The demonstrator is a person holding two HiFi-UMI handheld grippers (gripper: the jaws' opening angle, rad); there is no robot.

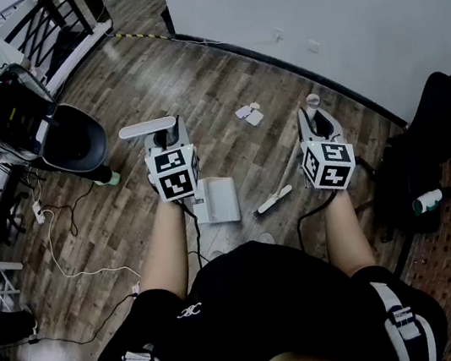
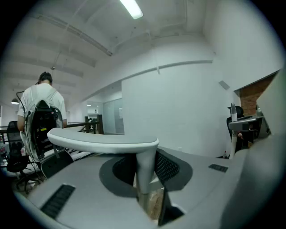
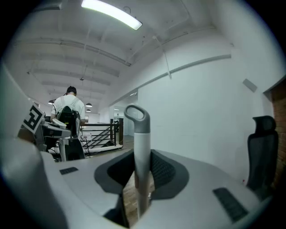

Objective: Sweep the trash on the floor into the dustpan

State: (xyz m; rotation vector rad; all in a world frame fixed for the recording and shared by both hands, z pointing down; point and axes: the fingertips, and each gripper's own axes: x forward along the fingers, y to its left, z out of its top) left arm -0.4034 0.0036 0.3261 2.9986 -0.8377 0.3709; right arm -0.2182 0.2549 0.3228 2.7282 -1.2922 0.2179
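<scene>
The left gripper (image 1: 170, 146) is pinching the upright dustpan handle (image 1: 148, 128), its jaws pressed against the stem just under the flat white crossbar. The right gripper (image 1: 319, 125) is clamping the broom handle (image 1: 312, 101), with the looped end sticking up past the jaws.

Only the head view is showing the floor (image 1: 216, 74). There the white dustpan (image 1: 217, 200) is sitting on the wood planks between the two grippers, nearer the left one. The white broom head (image 1: 274, 200) is lying just right of it. The trash (image 1: 250, 114), a few pale scraps, is lying farther out toward the wall (image 1: 333, 3), apart from both the pan and the broom head.

The gripper views are looking outward and showing the grips close up. In the left gripper view, the left gripper (image 2: 145, 179) is closing its dark ribbed pads on the stem of the dustpan handle (image 2: 103, 141), and a person in a white shirt (image 2: 42, 96) is standing far left behind a black office chair (image 2: 42, 129). In the right gripper view, the right gripper (image 3: 142, 179) is squeezing the broom handle (image 3: 135, 114), whose grey loop is rising against the wall. A railing (image 3: 100, 134) is showing at the far left and another black chair (image 3: 261, 152) at the right.
</scene>
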